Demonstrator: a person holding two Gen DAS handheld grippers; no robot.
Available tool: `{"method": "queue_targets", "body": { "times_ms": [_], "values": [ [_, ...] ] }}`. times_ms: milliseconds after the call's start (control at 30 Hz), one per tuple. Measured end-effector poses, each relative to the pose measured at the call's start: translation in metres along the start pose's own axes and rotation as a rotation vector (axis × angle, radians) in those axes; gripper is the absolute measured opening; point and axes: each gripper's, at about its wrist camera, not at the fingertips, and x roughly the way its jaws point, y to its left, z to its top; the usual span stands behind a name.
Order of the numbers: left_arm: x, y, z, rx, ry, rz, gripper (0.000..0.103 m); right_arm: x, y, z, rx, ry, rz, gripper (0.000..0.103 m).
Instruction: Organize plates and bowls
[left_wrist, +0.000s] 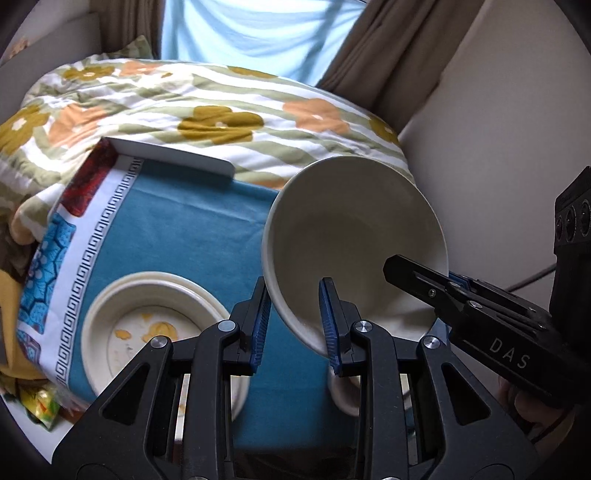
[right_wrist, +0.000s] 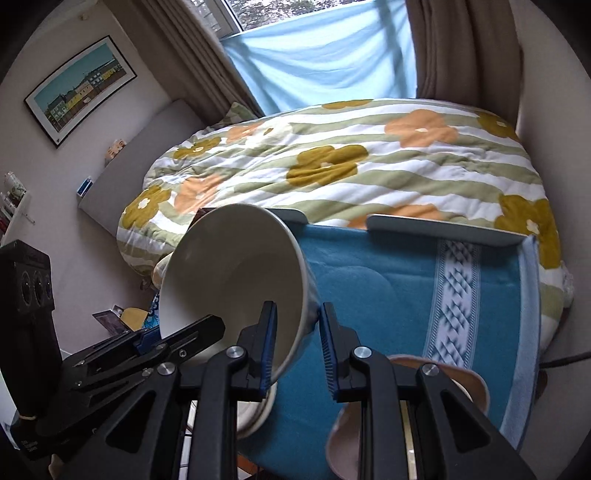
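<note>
A large cream bowl (left_wrist: 354, 243) is tilted up off the blue cloth, its opening toward the cameras; it also shows in the right wrist view (right_wrist: 236, 273). My left gripper (left_wrist: 295, 325) is open, its jaws standing either side of the bowl's lower rim with a gap. My right gripper (right_wrist: 297, 343) is open too, its jaws astride the bowl's right rim. In the left wrist view the right gripper's finger (left_wrist: 436, 284) reaches inside the bowl. A cream plate (left_wrist: 155, 325) with yellow food marks lies on the cloth at the left.
A blue cloth (right_wrist: 373, 280) covers a white tray (left_wrist: 173, 155) on a flowered duvet (right_wrist: 332, 158). A beige bowl (right_wrist: 465, 384) sits near the right gripper. Another cream dish (right_wrist: 258, 410) lies below the tilted bowl. Wall stands at the right.
</note>
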Motion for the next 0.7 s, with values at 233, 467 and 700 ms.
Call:
{"method": "queue_targets", "body": {
  "times_ms": [233,467,700],
  "values": [
    [0.023,-0.067,-0.038,0.099,0.097,-0.058,0.024,-0.034,-0.050,-0.043,0.090,-0.006,-0.092,0.021],
    [0.060,-0.105,-0.068,0.206,0.228,-0.057,0.024,-0.041,-0.084,-0.080,0.163,0.017,-0.172,0.021],
    [0.085,-0.118,-0.084,0.270,0.322,-0.009,0.024,-0.027,-0.105,-0.100,0.233,0.056,-0.181,0.021]
  ]
}}
